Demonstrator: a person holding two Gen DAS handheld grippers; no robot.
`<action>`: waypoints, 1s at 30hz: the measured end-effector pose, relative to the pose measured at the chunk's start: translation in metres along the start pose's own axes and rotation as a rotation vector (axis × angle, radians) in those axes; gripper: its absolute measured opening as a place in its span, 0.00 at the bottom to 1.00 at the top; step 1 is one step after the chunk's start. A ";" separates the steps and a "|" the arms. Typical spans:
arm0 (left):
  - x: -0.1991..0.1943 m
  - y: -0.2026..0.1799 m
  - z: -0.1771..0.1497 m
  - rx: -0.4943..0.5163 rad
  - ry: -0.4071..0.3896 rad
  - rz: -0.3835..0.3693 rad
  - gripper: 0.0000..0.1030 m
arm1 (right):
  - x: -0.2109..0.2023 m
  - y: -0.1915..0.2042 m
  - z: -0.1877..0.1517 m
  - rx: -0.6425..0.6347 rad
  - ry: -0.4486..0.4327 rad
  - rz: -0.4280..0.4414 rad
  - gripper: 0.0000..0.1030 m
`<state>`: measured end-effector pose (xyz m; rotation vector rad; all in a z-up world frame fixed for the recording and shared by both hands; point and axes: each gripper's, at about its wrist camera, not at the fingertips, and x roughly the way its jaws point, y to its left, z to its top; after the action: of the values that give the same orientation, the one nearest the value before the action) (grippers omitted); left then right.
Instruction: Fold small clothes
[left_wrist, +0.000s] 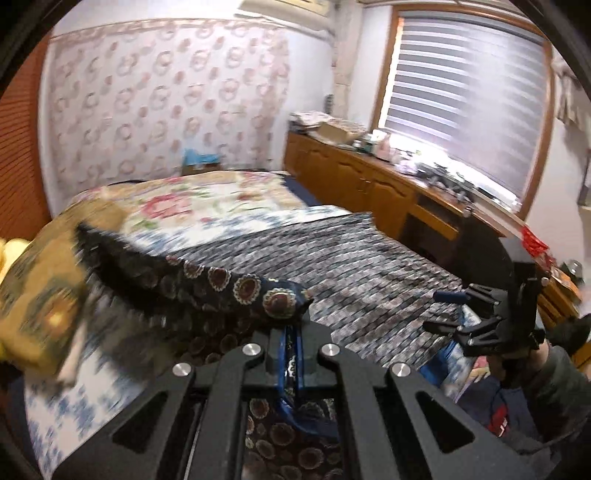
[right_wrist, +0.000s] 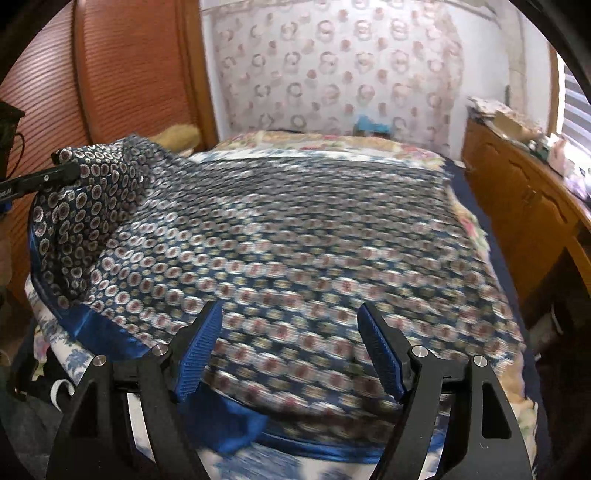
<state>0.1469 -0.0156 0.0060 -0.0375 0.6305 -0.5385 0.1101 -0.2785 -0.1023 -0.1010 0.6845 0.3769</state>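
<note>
Patterned navy cloth with a blue satin border lies spread over the bed, 1 corner lifted and clamped in the left claw, while the right claw hovers above it, jaws apart, no legible writing.

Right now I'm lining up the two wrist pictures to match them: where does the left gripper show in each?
Left wrist view: the left gripper fills the bottom centre, shut on the patterned cloth.
Right wrist view: it enters at the far left edge, lifting a corner of that cloth above the bed.
Shared landmark: the ring-patterned wallpaper behind the bed, at top centre in the right wrist view.
</note>
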 end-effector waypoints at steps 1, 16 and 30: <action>0.006 -0.006 0.005 0.011 0.003 -0.011 0.00 | -0.003 -0.005 -0.002 0.009 -0.002 -0.004 0.75; 0.097 -0.132 0.083 0.180 0.047 -0.203 0.00 | -0.059 -0.076 -0.030 0.128 -0.067 -0.075 0.75; 0.136 -0.196 0.085 0.277 0.135 -0.243 0.07 | -0.078 -0.108 -0.042 0.185 -0.078 -0.107 0.75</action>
<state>0.1962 -0.2621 0.0381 0.1870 0.6819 -0.8646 0.0703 -0.4117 -0.0889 0.0521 0.6312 0.2129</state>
